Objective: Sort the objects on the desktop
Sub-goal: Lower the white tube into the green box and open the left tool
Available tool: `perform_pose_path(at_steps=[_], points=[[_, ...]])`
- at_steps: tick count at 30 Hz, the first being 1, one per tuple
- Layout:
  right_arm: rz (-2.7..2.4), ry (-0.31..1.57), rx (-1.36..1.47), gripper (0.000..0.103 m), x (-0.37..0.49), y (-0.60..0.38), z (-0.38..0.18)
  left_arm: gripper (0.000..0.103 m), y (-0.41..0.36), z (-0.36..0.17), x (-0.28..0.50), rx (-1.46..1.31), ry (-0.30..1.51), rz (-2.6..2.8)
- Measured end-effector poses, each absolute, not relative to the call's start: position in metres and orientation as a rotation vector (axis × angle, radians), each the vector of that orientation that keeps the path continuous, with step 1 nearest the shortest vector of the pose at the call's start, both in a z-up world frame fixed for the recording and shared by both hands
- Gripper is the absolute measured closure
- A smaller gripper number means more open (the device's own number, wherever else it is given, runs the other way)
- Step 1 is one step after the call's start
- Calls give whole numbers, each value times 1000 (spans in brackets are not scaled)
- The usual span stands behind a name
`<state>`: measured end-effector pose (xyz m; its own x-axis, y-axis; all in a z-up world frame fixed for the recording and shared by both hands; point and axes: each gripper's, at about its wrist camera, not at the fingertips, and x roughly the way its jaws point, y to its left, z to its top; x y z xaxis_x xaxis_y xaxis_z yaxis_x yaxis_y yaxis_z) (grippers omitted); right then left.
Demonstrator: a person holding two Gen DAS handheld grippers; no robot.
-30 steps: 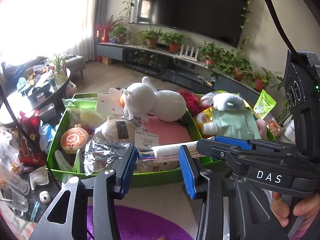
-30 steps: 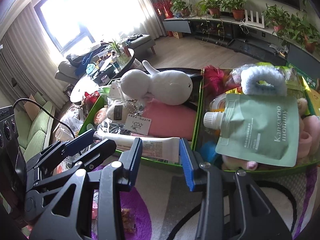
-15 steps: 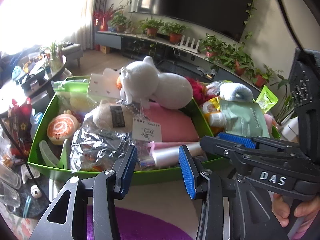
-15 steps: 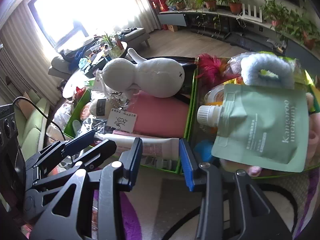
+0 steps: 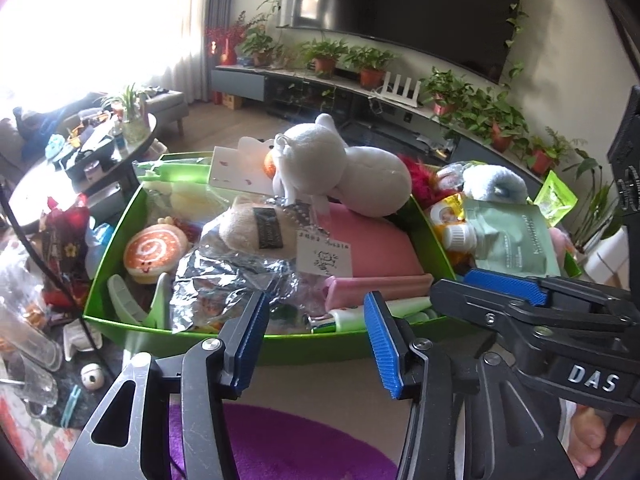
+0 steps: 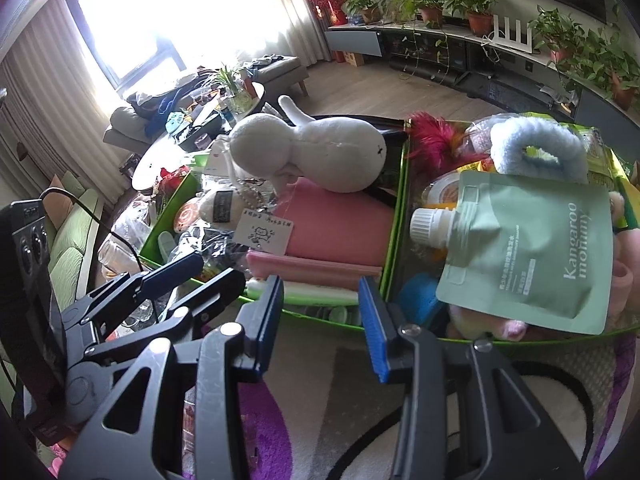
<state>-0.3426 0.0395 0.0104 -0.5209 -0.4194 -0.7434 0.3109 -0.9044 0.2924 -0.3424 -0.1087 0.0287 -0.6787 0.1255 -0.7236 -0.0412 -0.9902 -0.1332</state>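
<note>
A white tube (image 5: 352,317) (image 6: 308,293) lies inside the front wall of the left green box (image 5: 280,346), beneath a flat pink item (image 5: 380,284). My left gripper (image 5: 316,332) hovers just before that wall. Its jaws are opening and nothing is pressed between the blue pads; the tube lies just beyond the tips. My right gripper (image 6: 320,312) stands open and empty at the seam between the two boxes. It reaches in from the right in the left wrist view (image 5: 472,288). A white plush (image 5: 352,176) tops the left box. A green spouted pouch (image 6: 528,248) tops the right box (image 6: 520,342).
The left box also holds crumpled foil (image 5: 224,280), a round orange plush (image 5: 154,252) and a paper tag (image 5: 324,260). Glass jars and small clutter (image 5: 28,348) lie left of it. A purple-patterned rug (image 5: 280,444) is under the grippers. A round dark table (image 5: 80,168) stands behind.
A second ago the left gripper held the white tube over the box's front wall. The tube sank and now lies in the box, and the left jaws have spread. The right gripper barely changed.
</note>
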Motion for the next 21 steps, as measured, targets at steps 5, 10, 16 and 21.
perform_pose_path(at_steps=[5,10,16,21], points=[[-2417,-153,1217,60,-333,38,16,39,-111,32,-335,-1219,-132,2832],[-2401,-147,1211,53,-322,38,20,34,-114,35,-328,-1225,-131,2860],[-2406,-142,1194,46,-308,36,29,31,-116,41,-320,-1214,-126,2892],[-2418,-147,1183,44,-303,38,34,30,-113,47,-316,-1202,-115,2902]])
